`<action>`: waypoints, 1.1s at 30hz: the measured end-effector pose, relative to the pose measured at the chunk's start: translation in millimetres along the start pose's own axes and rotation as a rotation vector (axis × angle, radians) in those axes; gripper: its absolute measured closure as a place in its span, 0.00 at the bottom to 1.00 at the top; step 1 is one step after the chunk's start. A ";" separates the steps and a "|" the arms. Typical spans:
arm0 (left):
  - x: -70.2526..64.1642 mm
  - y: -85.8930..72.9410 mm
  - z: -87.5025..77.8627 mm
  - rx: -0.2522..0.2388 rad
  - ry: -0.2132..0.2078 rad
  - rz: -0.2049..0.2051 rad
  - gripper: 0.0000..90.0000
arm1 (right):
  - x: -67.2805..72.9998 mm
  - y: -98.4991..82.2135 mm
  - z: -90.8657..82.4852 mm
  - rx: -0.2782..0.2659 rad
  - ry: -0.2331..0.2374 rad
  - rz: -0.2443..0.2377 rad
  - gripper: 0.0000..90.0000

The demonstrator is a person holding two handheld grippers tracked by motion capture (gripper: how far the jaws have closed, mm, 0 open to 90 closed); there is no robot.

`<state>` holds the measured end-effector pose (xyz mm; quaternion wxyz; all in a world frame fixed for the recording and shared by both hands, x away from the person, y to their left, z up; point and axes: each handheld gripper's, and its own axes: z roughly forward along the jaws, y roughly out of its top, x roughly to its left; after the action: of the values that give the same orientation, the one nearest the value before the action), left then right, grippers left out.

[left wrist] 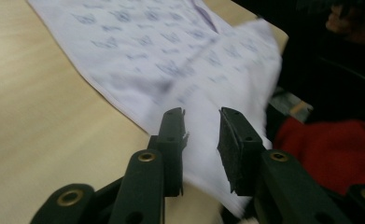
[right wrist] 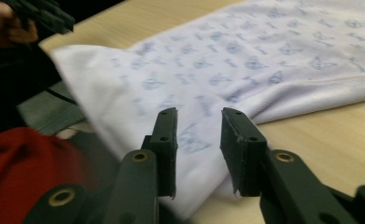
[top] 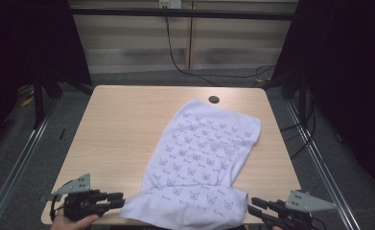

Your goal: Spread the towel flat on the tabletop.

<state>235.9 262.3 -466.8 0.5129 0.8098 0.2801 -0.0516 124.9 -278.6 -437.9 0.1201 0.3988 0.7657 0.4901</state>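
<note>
Both my hand-held grippers, left (top: 118, 200) and right (top: 253, 205), gape empty beside the white fox-printed cloth (top: 202, 163), flanking its corners at the bench's (top: 118, 129) near edge to pinch them.

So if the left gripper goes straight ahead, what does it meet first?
Most likely the white printed cloth: the open left gripper points at its near corner by the table edge. How near it is, is unclear.
</note>
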 end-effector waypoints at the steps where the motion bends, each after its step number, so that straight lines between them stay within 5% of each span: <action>1: 9.5 7.5 9.6 0.009 -0.001 -0.010 0.75 | -6.6 2.6 9.5 0.006 -0.004 0.008 0.73; 6: 41.8 41.5 60.0 0.059 0.030 -0.001 0.72 | -40.8 18.5 66.0 0.078 0.019 0.027 0.73; 10: 51.8 52.9 95.3 0.115 0.034 0.016 0.66 | -64.0 24.4 100.6 0.160 -0.063 0.072 0.62; 13: 55.6 47.7 113.5 0.150 0.045 0.017 0.62 | -69.7 23.2 113.0 0.194 -0.085 0.082 0.58; 17: 52.1 45.7 118.7 0.182 0.080 0.072 0.67 | -65.3 17.1 122.6 0.241 -0.080 0.063 0.64; 21: 44.0 40.9 112.4 0.197 0.130 0.118 0.70 | -56.8 17.0 118.8 0.215 -0.077 0.023 0.97; 25: 33.7 28.3 96.4 0.203 0.145 0.134 0.72 | -52.4 16.3 96.0 0.149 -0.077 0.045 0.99; 33: 10.6 -0.9 62.3 0.201 0.121 0.088 0.75 | -53.9 2.4 53.0 0.079 -0.099 0.088 0.98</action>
<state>257.1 213.3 -500.6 0.4128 0.8703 0.2684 -0.0081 191.7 -282.6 -473.0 0.1205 0.4600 0.7593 0.4442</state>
